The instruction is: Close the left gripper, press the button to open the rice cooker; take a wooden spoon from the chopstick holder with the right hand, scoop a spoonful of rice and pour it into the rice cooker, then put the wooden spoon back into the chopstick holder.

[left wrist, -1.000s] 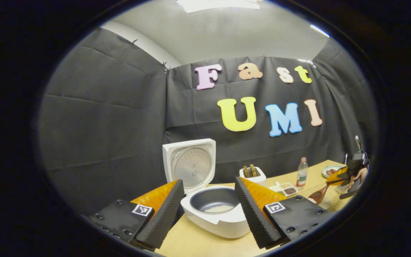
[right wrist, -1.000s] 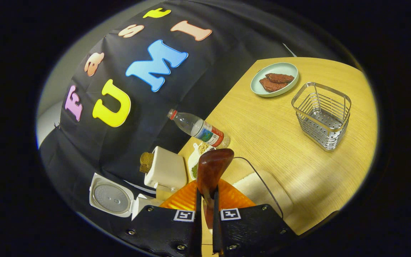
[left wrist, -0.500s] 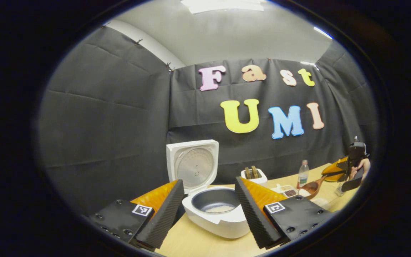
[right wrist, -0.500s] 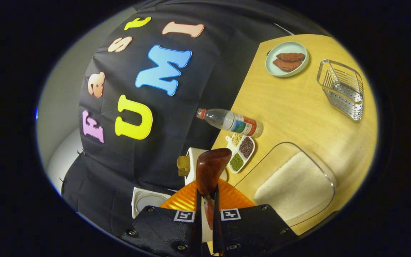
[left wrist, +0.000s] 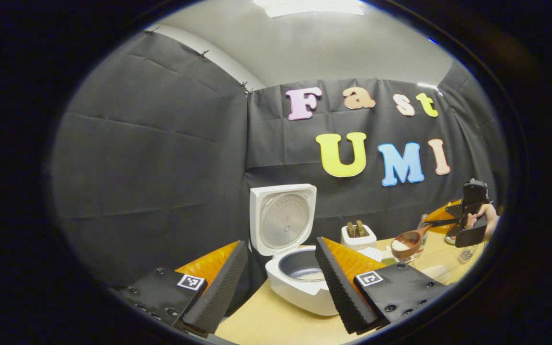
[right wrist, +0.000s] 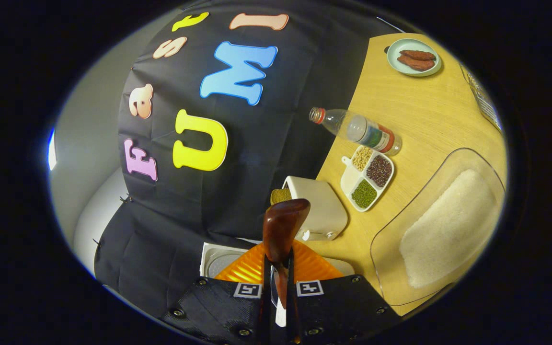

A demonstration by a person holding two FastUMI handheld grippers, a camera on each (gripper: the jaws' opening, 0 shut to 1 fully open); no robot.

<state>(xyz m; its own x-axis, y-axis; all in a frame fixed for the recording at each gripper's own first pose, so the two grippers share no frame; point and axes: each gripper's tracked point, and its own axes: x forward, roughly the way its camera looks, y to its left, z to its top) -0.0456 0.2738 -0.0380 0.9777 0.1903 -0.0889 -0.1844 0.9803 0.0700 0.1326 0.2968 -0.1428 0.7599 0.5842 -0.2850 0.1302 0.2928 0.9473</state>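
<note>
The white rice cooker (left wrist: 304,292) stands open, its lid (left wrist: 283,218) upright and a little rice in the grey pot. My left gripper (left wrist: 278,287) is open in front of it, holding nothing. To the right, the wooden spoon (left wrist: 403,244) carries white rice in its bowl, hanging above the table near the toaster. My right gripper (left wrist: 467,220), held by a hand, grips its handle. In the right gripper view, that gripper (right wrist: 278,297) is shut on the spoon (right wrist: 283,225), the cooker lid (right wrist: 221,256) showing below it. The wire chopstick holder (right wrist: 484,103) sits at the right edge.
On the wooden table (right wrist: 415,110) are a clear container of rice (right wrist: 448,225), a white toaster (right wrist: 319,211) with bread, a sectioned dish of beans (right wrist: 367,177), a plastic bottle (right wrist: 357,132) and a plate of meat (right wrist: 414,56).
My right gripper has lifted the rice-filled spoon and carried it left, from the rice container to beside the toaster. The left gripper has swung left; the cooker now sits further right in its view.
</note>
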